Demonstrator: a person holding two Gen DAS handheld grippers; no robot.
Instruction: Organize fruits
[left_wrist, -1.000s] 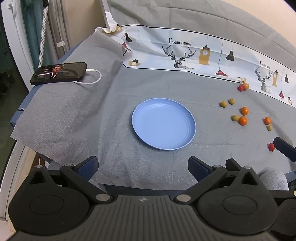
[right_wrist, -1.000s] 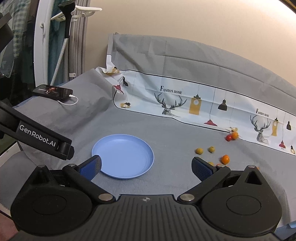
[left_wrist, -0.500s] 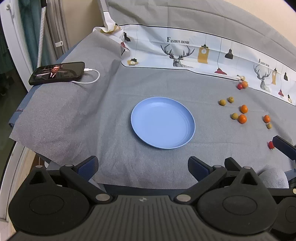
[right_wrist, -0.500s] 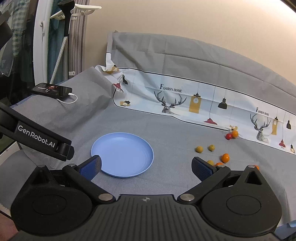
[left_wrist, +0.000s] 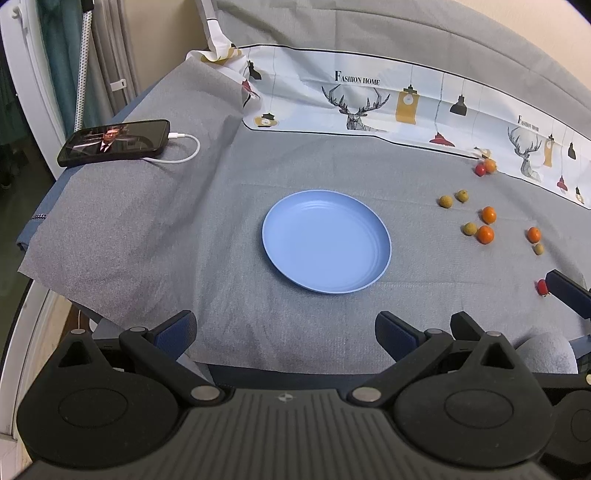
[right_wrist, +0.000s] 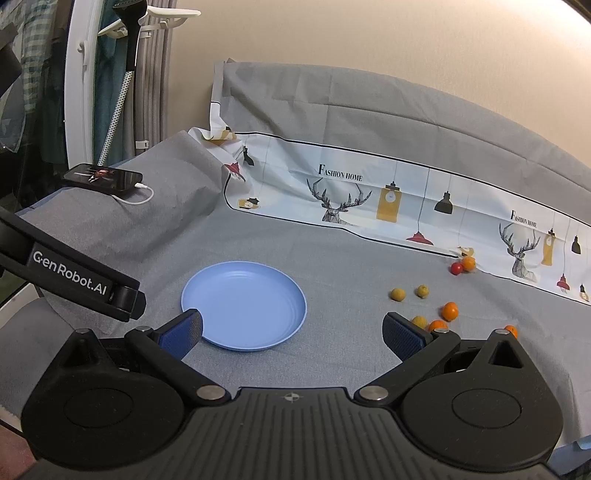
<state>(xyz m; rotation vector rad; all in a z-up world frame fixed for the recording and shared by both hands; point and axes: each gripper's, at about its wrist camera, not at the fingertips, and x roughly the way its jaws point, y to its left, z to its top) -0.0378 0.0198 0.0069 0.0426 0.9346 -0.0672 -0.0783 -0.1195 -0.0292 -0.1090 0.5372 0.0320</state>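
An empty light blue plate lies mid-table on the grey cloth; it also shows in the right wrist view. Several small fruits lie to its right: orange ones, yellow-green ones and red ones. My left gripper is open and empty, held near the table's front edge. My right gripper is open and empty, just in front of the plate, with the fruits beyond its right finger.
A phone with a white cable lies at the far left; it also shows in the right wrist view. A patterned cloth strip runs along the back. The left gripper's body crosses the right view's left side.
Both grippers have shifted slightly; the plate sits a little lower and closer in the right wrist view. Nothing on the table has moved.
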